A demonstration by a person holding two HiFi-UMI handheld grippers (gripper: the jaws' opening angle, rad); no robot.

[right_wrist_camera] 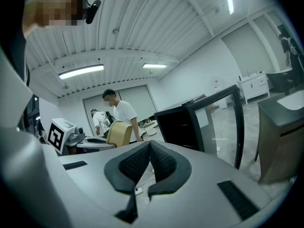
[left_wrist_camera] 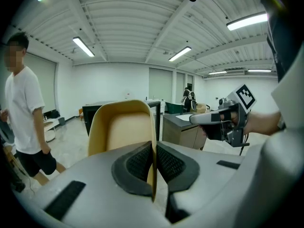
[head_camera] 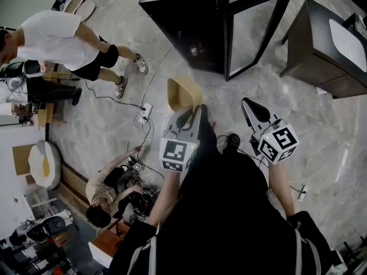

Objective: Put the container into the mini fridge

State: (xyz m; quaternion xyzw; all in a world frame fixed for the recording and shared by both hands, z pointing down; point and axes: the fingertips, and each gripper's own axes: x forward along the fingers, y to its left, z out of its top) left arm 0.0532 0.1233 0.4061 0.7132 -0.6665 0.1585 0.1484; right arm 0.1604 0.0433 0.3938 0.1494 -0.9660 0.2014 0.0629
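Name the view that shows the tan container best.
Left gripper view: the container fills the middle, its wall pinched in the left gripper. The head view shows it smaller, from above; the right gripper view, tiny.

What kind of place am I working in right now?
Probably a large indoor lab or test hall: ribbed ceiling with strip lights, stone floor with a power strip, mini fridge standing open.

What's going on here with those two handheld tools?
A person holds a claw tool in each hand. The left claw is shut on the rim of a tan container. The right claw is shut and empty. The black mini fridge stands ahead on the floor, door open; the container is not inside yet.
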